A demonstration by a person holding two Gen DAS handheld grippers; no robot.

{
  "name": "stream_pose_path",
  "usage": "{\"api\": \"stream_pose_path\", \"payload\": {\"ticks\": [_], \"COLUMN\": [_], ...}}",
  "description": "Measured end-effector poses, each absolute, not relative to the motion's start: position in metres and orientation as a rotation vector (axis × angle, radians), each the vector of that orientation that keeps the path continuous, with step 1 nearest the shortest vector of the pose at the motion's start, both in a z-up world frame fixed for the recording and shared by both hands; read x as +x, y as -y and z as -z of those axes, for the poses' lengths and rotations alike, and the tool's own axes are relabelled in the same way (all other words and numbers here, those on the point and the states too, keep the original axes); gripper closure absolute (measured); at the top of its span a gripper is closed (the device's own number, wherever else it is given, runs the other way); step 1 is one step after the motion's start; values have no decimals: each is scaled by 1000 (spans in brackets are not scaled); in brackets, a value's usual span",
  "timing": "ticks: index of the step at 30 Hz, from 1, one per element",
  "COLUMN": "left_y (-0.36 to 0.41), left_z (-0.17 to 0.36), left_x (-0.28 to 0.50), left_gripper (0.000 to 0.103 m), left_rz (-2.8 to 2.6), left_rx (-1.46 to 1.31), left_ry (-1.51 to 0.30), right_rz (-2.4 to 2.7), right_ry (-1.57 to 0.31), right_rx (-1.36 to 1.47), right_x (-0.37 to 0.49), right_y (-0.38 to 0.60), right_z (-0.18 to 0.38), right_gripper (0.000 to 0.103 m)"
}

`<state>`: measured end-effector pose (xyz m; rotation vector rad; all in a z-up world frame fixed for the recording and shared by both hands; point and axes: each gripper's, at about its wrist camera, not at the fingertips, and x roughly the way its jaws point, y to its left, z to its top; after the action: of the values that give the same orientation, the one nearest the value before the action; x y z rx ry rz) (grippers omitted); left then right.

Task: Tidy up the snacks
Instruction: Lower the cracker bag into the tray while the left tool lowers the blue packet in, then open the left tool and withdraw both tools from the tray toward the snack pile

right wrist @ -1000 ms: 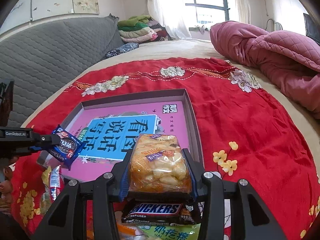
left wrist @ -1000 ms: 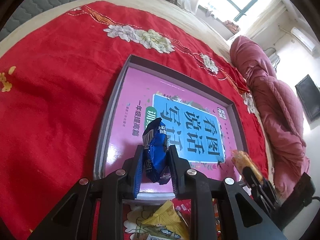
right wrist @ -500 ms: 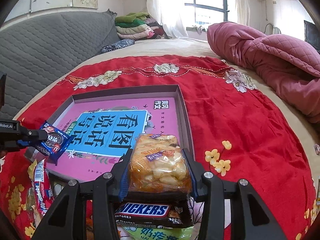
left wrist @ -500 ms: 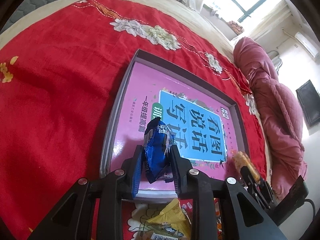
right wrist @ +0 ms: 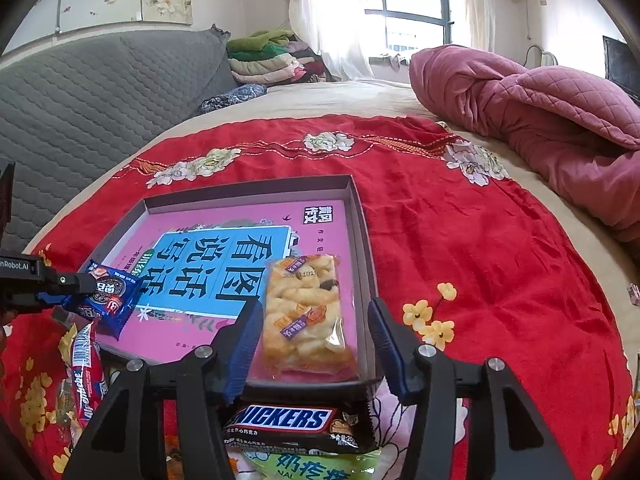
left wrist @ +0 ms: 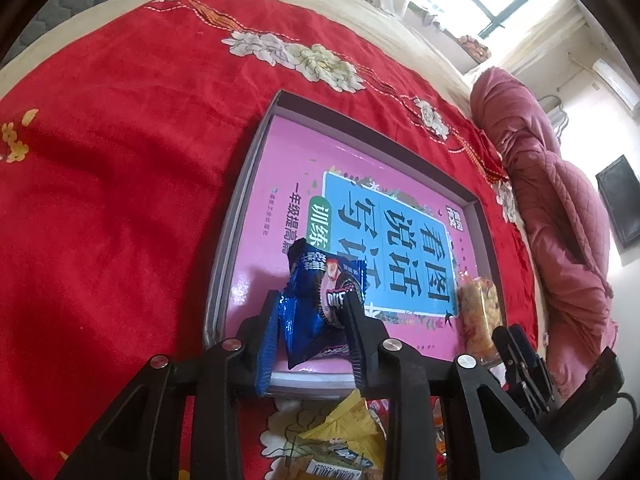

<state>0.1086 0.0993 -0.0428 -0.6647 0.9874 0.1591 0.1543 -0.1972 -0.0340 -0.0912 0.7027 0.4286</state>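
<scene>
1. Red flowered cloth [right wrist: 460, 216] covers a bed, and on it sits a shallow grey tray [right wrist: 362, 240] lined with a pink and blue book cover [right wrist: 224, 256].
2. Inside the tray, at its near right corner, a clear pack of yellow puffed snacks [right wrist: 304, 312] lies flat on the cover.
3. Around that pack the right gripper [right wrist: 312, 344] has its jaws opening; both pads stand clear of the wrapper, which lies between them.
4. At the tray's near left edge, a blue cookie packet [left wrist: 320, 300] stands tilted between the fingers of the left gripper [left wrist: 314, 328]. Its jaws are opening too, yet the pads still touch the packet's sides.
5. Just outside the tray's near edge lie a Snickers bar [right wrist: 296, 420], a green packet [right wrist: 308, 466], a red and white candy roll [right wrist: 86, 372] and a yellow wrapper [left wrist: 344, 428].
6. Beyond the tray, to its right, a pink quilt [right wrist: 540, 112] is bunched up.
</scene>
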Motion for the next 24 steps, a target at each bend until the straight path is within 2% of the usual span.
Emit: {"api": "stream_pose_path", "payload": {"ticks": [4,7,16,18,24], "left_y": [-97,-95,-95,-95,-98], "left_z": [41,37,30,27,17], "left_x": [109,109,106,105,100], "left_gripper": [64,54,51,47,46], "left_rz": [-151,-151,-156,-157,-164], "left_rx": [-650,-631,-616,-613,-606], "left_ry": [-990,-987,-979,-973,-953], "right_rz": [-429,-435,-442,-441,-443], "right_ry": [-697,-694,-693,-690,-682], "right_rx": [-83,-74,-70,-66,-50], "right_x": [154,154,153,153,151], "right_y": [199,200,200,201,203], "right_z": [32,31,29,29,26], "right_gripper": [46,42,41,40,37]}}
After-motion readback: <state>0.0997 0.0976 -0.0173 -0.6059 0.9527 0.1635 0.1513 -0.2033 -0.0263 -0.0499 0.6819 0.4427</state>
